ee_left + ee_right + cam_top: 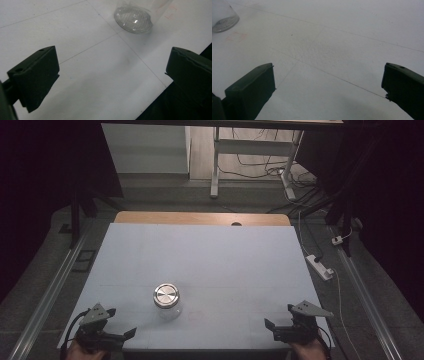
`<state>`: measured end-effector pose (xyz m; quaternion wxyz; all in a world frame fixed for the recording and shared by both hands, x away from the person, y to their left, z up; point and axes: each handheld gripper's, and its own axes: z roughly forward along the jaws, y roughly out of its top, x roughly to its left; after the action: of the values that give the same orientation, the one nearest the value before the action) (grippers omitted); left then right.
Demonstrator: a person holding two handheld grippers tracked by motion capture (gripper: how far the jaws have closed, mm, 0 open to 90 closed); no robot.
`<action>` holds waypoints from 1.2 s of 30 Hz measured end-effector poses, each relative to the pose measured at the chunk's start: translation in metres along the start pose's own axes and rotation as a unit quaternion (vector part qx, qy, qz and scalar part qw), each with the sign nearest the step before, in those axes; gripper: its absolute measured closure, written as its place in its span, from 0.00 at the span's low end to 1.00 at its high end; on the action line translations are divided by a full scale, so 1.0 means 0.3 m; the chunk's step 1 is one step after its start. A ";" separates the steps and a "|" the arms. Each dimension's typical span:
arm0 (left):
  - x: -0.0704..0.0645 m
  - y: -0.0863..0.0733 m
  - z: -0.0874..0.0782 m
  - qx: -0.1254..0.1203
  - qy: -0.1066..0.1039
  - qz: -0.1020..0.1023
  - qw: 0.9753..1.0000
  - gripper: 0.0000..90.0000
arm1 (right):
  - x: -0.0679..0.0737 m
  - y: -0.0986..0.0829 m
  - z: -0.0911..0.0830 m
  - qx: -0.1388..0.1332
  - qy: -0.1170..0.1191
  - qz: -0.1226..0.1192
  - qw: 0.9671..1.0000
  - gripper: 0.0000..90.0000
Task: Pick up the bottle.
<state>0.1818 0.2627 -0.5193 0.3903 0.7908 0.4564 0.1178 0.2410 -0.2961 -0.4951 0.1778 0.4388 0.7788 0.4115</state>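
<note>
Though glass-bodied, jar (167, 301) steel-lidded

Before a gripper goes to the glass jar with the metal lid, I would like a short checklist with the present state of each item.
1. Clear glass jar with round silver metal lid stands upright on the white table top: ok.
2. Lid sits on the jar: ok; whether it is screwed tight: cannot tell.
3. Left gripper jaws wide open and holding nothing: ok.
4. Right gripper jaws wide open and holding nothing: ok.
5. Path between each gripper and the jar free of other things: ok.
6. Jar contents: cannot tell; the left gripper view shows its dotted glass base, nothing certain inside.
</note>
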 end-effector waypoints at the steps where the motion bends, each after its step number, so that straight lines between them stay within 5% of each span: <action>1: 0.001 0.000 0.000 0.000 -0.001 0.000 1.000 0.00 | -0.001 0.000 -0.001 -0.001 0.001 0.001 1.000 0.00; 22: 0.004 0.001 0.004 0.009 -0.005 -0.008 1.000 0.00 | -0.007 0.000 -0.002 -0.006 0.023 0.003 1.000 0.00; 36: -0.005 0.027 0.011 -0.004 -0.017 0.022 1.000 0.00 | -0.013 0.002 0.001 -0.006 0.033 0.005 0.999 0.00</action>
<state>0.1880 0.2575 -0.5154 0.3981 0.8013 0.4316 0.1151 0.2437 -0.2989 -0.4952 0.1528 0.4278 0.7793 0.4316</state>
